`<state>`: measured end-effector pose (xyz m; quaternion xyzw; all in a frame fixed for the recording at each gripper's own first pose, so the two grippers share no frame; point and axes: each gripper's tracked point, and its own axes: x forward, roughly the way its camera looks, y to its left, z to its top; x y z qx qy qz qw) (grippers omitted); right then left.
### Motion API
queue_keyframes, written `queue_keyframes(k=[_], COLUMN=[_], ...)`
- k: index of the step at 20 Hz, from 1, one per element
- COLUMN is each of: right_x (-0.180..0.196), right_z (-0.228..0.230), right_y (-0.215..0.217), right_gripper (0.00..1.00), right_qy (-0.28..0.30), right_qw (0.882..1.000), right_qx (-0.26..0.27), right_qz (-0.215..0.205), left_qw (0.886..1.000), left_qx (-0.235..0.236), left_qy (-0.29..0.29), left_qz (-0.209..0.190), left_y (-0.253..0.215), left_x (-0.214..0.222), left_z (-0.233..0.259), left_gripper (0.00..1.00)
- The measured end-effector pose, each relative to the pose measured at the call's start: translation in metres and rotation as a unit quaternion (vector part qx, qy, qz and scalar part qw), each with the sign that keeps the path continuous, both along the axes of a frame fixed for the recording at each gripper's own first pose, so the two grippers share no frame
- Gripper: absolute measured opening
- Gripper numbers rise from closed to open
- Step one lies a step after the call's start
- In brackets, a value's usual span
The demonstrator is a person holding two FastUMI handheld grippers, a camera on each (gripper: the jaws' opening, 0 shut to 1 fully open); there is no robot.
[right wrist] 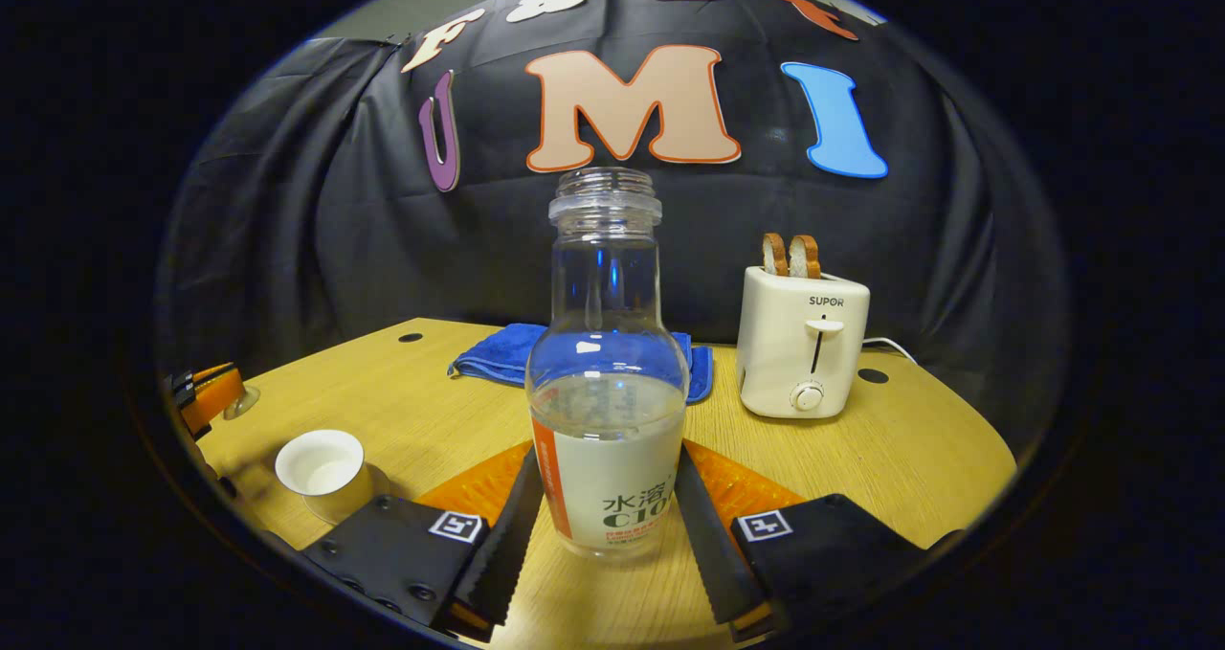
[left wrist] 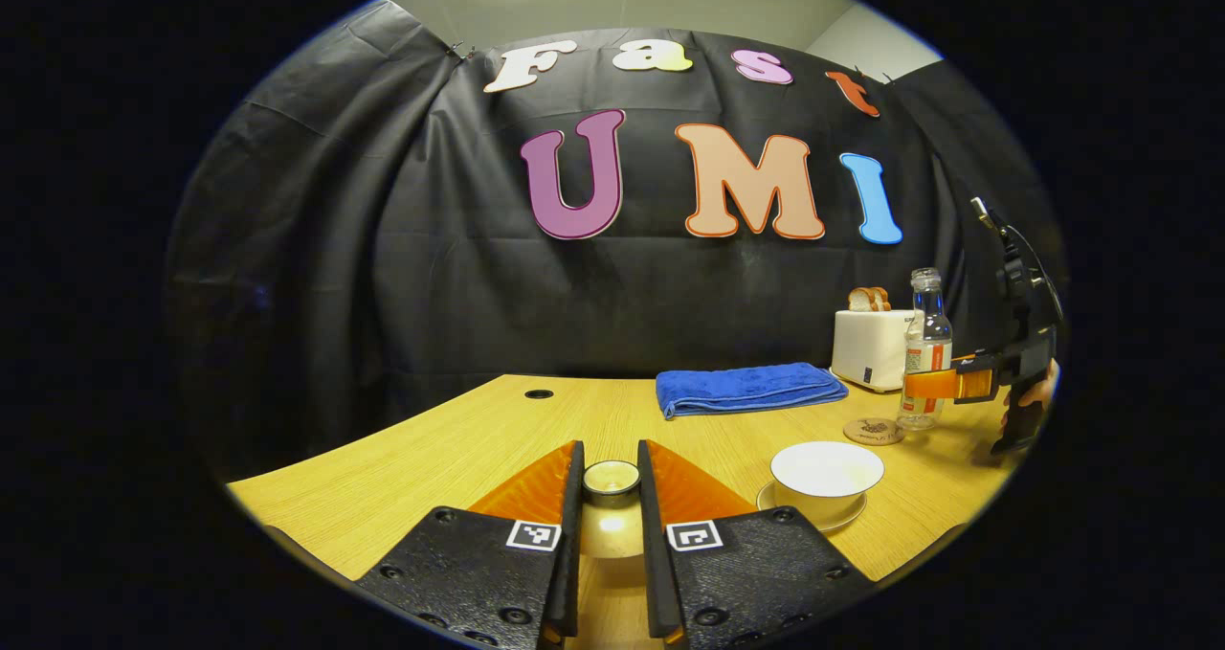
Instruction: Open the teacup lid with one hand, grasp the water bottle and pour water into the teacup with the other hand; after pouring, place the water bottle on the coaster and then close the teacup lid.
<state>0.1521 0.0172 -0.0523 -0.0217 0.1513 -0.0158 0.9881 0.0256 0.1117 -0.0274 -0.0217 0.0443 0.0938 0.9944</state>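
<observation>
The left gripper (left wrist: 611,497) clamps the teacup lid (left wrist: 611,479) by its knob between narrow jaws, off the open teacup (left wrist: 827,478) on its saucer. Right of it lies the coaster (left wrist: 873,431). The right gripper (right wrist: 605,516) squeezes the uncapped water bottle (right wrist: 607,382) upright, ahead of towel (right wrist: 498,358) and toaster (right wrist: 802,344)

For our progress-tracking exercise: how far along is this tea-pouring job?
Done: the lid is off the teacup, held in the left gripper's jaws. In hand: the right gripper clasps the upright water bottle; whether water was poured is unclear. Left: bottle onto coaster, lid back on.
</observation>
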Motion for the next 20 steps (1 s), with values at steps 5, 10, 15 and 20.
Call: queue_keyframes(k=[5,10,15,20], right_x=[0.016,0.031,0.041,0.044], right_z=[-0.011,-0.013,-0.028,-0.032], right_y=[-0.007,0.007,0.006,0.006], right_gripper=[0.8,0.82,0.81,0.81], right_qy=[0.006,0.006,0.016,0.015], right_qw=[1.0,1.0,0.999,1.0], right_qx=[-0.012,-0.021,-0.025,-0.023], right_qz=[-0.014,-0.007,-0.013,-0.015], left_qw=[1.0,1.0,1.0,1.0], left_qx=[0.0,0.0,0.0,0.0], left_qy=[0.0,0.0,0.001,0.0], left_qz=[0.0,-0.001,-0.001,-0.001], left_y=[0.001,0.001,0.002,0.002], left_x=[0.001,0.001,0.001,0.0], left_z=[0.0,0.0,0.0,0.0], left_gripper=[0.25,0.25,0.25,0.25])
